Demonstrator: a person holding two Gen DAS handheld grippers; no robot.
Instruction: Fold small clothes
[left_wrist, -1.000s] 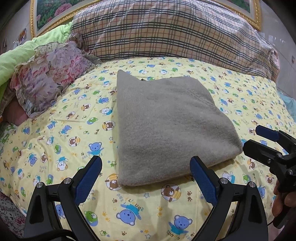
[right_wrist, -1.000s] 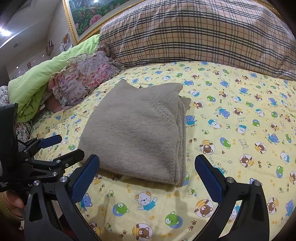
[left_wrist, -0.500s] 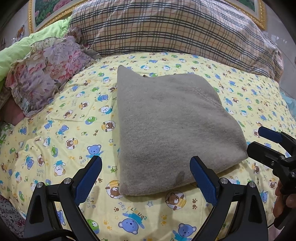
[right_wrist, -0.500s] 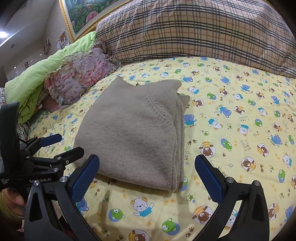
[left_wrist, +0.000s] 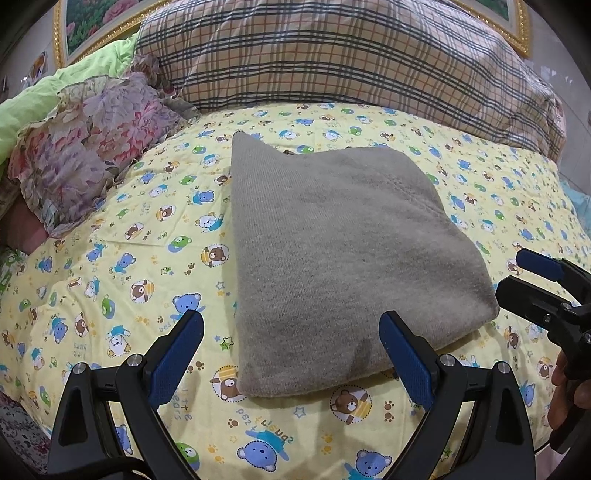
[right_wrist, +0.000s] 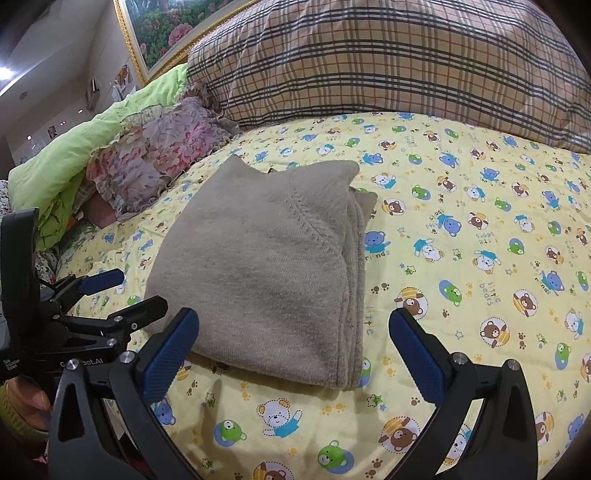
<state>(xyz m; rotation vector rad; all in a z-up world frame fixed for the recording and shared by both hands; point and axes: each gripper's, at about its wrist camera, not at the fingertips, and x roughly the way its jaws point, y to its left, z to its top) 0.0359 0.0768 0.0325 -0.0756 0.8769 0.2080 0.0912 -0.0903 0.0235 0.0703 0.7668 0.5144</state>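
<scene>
We hold our left gripper (left_wrist: 291, 354) and right gripper (right_wrist: 293, 349) spread wide, grasping nothing, near a folded grey garment (left_wrist: 343, 254) on a bear-print quilt (left_wrist: 122, 258).

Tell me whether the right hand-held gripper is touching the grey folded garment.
Cannot tell. The right hand-held gripper is open, but the right wrist view shows no clear gap or contact with the grey folded garment.

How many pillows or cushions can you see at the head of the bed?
2. A big plaid pillow runs across the head of the bed; a floral ruffled cushion lies left of it, beyond the folded grey garment. The green duvet may hide more.
</scene>
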